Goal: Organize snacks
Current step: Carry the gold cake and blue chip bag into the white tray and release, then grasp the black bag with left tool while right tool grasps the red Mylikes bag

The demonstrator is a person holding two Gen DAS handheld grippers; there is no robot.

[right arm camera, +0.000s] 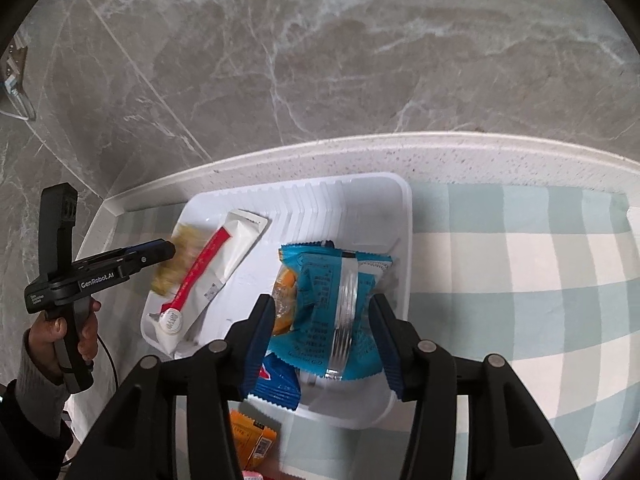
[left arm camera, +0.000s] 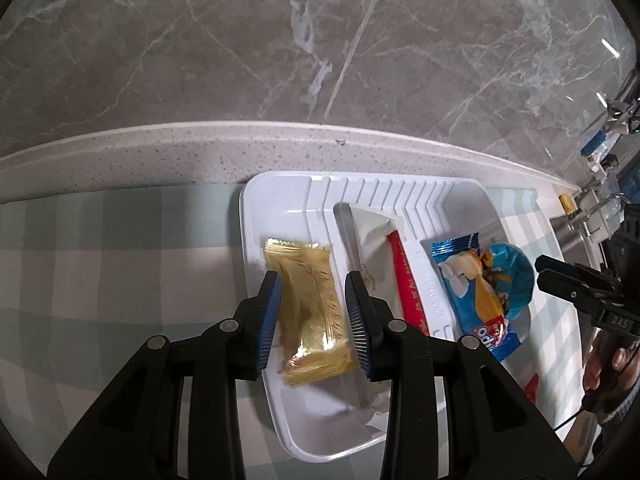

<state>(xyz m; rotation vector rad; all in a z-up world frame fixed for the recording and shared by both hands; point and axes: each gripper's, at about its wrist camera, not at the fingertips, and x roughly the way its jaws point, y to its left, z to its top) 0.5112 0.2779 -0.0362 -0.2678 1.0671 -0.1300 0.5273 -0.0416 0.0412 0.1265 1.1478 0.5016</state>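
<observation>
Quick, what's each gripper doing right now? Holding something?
Left gripper: open around the gold packet in the tray, not squeezing it.
Right gripper: open around the blue packet, with gaps on both sides.

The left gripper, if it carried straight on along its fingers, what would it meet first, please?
Most likely the gold-wrapped snack, which lies between the open fingers of the left gripper in the white tray. Beyond it comes the tray's far wall. Whether the pads already touch the wrapper is unclear.
</observation>
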